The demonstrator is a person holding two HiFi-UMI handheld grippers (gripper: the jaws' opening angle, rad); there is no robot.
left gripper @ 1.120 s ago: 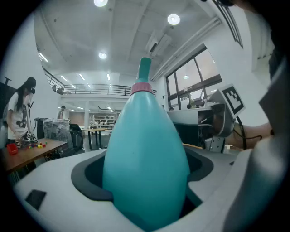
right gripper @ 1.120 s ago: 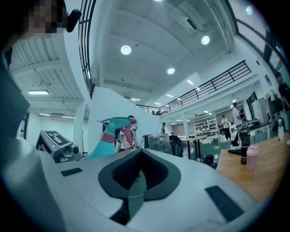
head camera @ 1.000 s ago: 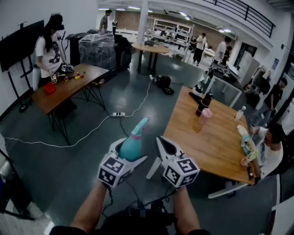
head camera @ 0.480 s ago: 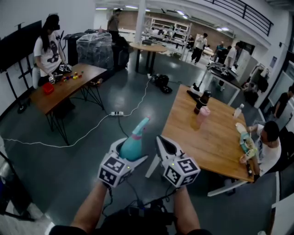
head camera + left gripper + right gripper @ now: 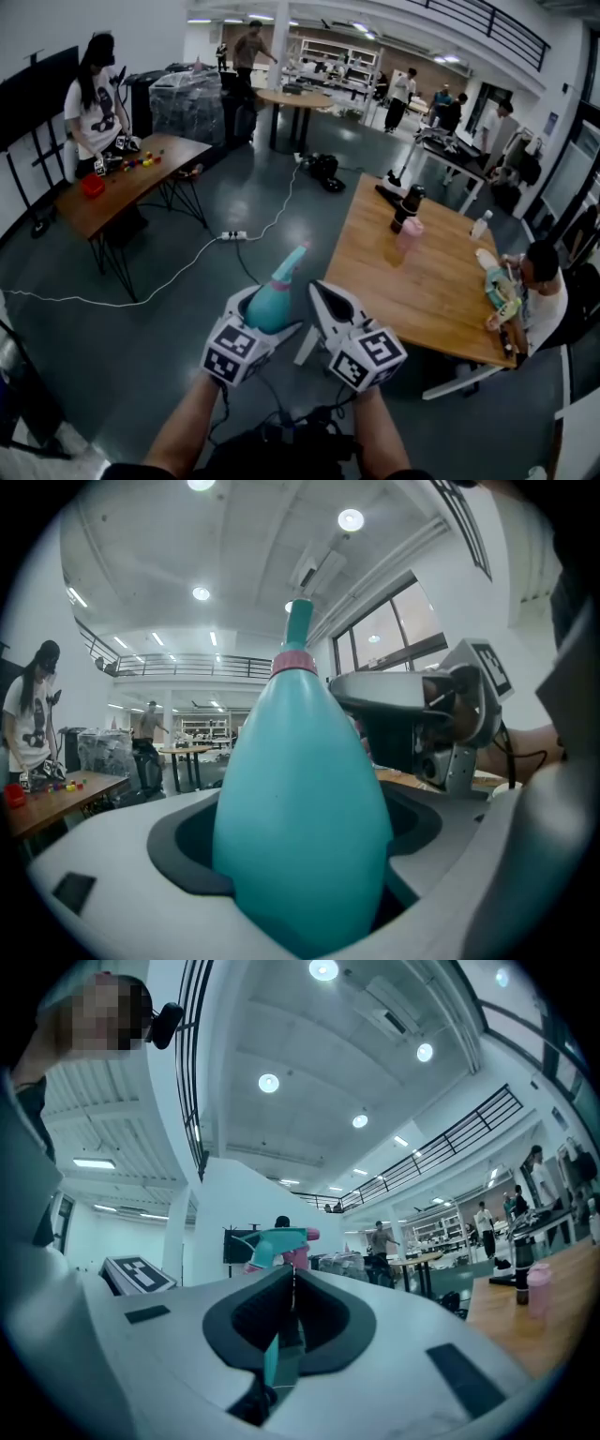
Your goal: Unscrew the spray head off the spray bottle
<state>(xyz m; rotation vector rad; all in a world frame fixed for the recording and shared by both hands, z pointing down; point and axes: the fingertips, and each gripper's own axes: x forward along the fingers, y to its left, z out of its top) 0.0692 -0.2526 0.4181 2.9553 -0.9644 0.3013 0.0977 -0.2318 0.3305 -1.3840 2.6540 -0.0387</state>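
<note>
**Desk:** Where is the spray bottle (image 5: 300, 799), and what holds it?

**Caption:** Your left gripper (image 5: 265, 317) is clamped around the teal bottle's belly, and the spray head (image 5: 292, 260) points to 1 o'clock. Your right gripper (image 5: 293, 1283) sits at the bottle's 3 o'clock, its jaws pressed together with no clear hold on anything.

**Desk:** How will it handle?

**Caption:** It is probably light, smooth, squeezable plastic, so it may spin inside your left jaws. Grip the pink collar (image 5: 293, 662), not the thin nozzle.
</note>
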